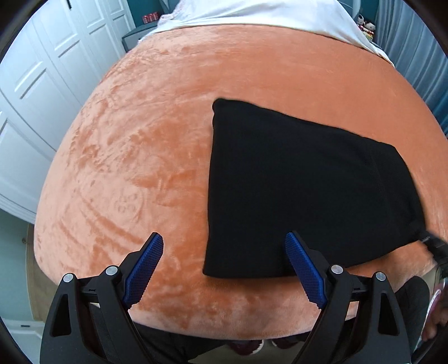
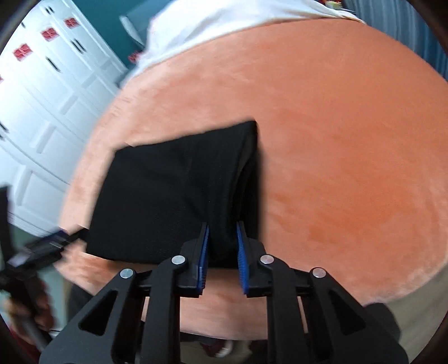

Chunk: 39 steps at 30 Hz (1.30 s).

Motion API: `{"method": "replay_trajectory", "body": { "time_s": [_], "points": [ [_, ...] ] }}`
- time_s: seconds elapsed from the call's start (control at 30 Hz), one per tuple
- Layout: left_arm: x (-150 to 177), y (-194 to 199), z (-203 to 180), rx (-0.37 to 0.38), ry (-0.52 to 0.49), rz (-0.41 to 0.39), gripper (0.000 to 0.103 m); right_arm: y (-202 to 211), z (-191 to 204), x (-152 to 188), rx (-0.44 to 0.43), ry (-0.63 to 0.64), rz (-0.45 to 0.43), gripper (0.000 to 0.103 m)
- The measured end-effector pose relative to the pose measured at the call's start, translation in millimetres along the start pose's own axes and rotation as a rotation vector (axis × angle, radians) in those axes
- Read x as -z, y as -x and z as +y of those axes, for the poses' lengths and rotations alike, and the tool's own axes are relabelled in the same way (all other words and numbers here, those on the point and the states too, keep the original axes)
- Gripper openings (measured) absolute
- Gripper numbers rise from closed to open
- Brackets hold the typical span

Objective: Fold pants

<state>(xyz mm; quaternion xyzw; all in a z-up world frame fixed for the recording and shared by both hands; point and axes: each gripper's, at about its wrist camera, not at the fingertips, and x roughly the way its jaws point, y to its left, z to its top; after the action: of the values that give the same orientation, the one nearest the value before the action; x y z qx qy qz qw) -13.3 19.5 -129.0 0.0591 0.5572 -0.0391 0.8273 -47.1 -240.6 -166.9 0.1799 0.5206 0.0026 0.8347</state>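
The black pants (image 1: 302, 190) lie folded into a compact rectangle on the orange plush bedspread (image 1: 156, 134). My left gripper (image 1: 224, 240) is open and empty, above the pants' near left corner, its right finger over the cloth edge. In the right wrist view the pants (image 2: 173, 196) lie ahead, and my right gripper (image 2: 222, 226) has its jaws narrowly apart around a raised fold at the pants' near right edge. The left gripper (image 2: 53, 240) shows blurred at the pants' near left corner. The right gripper (image 1: 436, 246) shows at the far right edge of the left view.
White wardrobe doors (image 1: 42, 92) stand left of the bed. White bedding (image 1: 252, 14) covers the far end of the bed. The bed's near edge (image 1: 224, 316) curves just in front of me, with the floor below.
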Motion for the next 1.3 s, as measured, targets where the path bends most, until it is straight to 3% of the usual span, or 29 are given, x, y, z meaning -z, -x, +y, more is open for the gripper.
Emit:
{"method": "replay_trajectory", "body": {
  "time_s": [0.07, 0.17, 0.23, 0.37, 0.43, 0.53, 0.57, 0.7, 0.83, 0.87, 0.97, 1.07, 1.13, 1.2, 1.3],
  "points": [
    [0, -15, -7, -0.001, -0.011, 0.048, 0.087, -29, -13, 10, 0.008, -0.012, 0.081, 0.032],
    [0, -21, -17, -0.057, -0.051, 0.041, 0.087, -7, -11, 6, -0.027, -0.044, 0.008, 0.037],
    [0, -21, -20, -0.09, -0.069, 0.026, 0.087, 18, -3, -2, 0.003, -0.034, -0.079, 0.037],
    [0, -33, -21, -0.112, -0.077, 0.061, 0.087, 32, 23, -25, -0.028, 0.045, -0.151, 0.029],
    [1, -39, -19, -0.112, -0.068, 0.068, 0.087, 11, 37, -37, -0.036, 0.095, -0.124, 0.029],
    [2, -44, -15, -0.103, -0.061, 0.079, 0.087, -54, 27, -47, 0.058, 0.103, 0.032, 0.024],
    [3, -42, -15, -0.101, -0.062, 0.078, 0.087, -60, 23, -49, 0.071, 0.073, 0.042, 0.025],
    [4, -36, -14, -0.13, -0.085, 0.046, 0.087, -15, 38, -55, -0.015, 0.014, -0.078, 0.026],
    [5, -39, -15, -0.11, -0.083, 0.058, 0.087, -55, 35, -38, 0.103, 0.117, 0.026, 0.024],
    [6, -39, -16, -0.114, -0.084, 0.062, 0.087, -50, 37, -37, 0.111, 0.123, 0.008, 0.024],
    [8, -32, -15, -0.124, -0.09, 0.046, 0.087, -22, 54, -43, 0.054, 0.107, -0.056, 0.027],
    [10, -31, -15, -0.119, -0.074, 0.049, 0.087, -32, 74, -54, 0.034, 0.171, -0.041, 0.027],
    [11, -31, -16, -0.119, -0.073, 0.055, 0.087, -59, 77, -69, 0.062, 0.188, -0.002, 0.026],
    [12, -28, -18, -0.117, -0.076, 0.052, 0.087, -94, 72, -81, 0.087, 0.162, 0.108, 0.025],
    [13, -24, -16, -0.121, -0.078, 0.042, 0.087, -65, 80, -94, 0.036, 0.144, 0.017, 0.026]
  ]
}}
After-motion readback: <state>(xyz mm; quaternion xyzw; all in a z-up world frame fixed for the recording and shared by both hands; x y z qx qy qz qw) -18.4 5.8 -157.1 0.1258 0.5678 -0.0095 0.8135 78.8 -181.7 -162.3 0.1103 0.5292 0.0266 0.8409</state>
